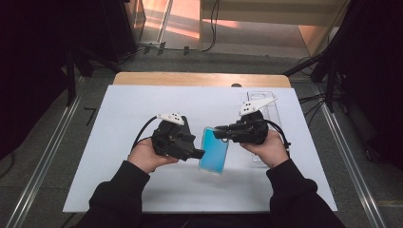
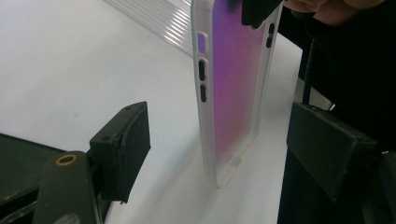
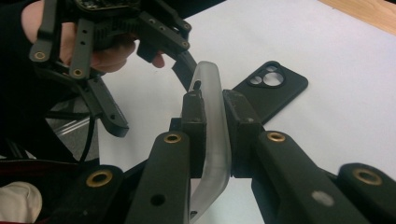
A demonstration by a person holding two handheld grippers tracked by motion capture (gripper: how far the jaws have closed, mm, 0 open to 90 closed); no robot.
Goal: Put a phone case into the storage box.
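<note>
The right gripper [image 3: 212,114] clamped the translucent phone case [image 1: 213,151] by its rim, holding it upright between its jaws above the white desk [image 1: 119,123]. The left gripper [image 2: 219,140] stood released, its jaws flanking the case without touching. A clean grab probably meant centring the lower edge before squeezing. A black phone case [image 3: 273,88] lay beyond; the held case's top was cut off.

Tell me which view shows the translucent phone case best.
The left gripper view: the translucent phone case stands on edge, its side cutouts and purple-tinted panel plain. The high view shows it as a blue-tinted slab held by the right gripper. The right gripper view shows its frosted rim clamped between the pads.
</note>
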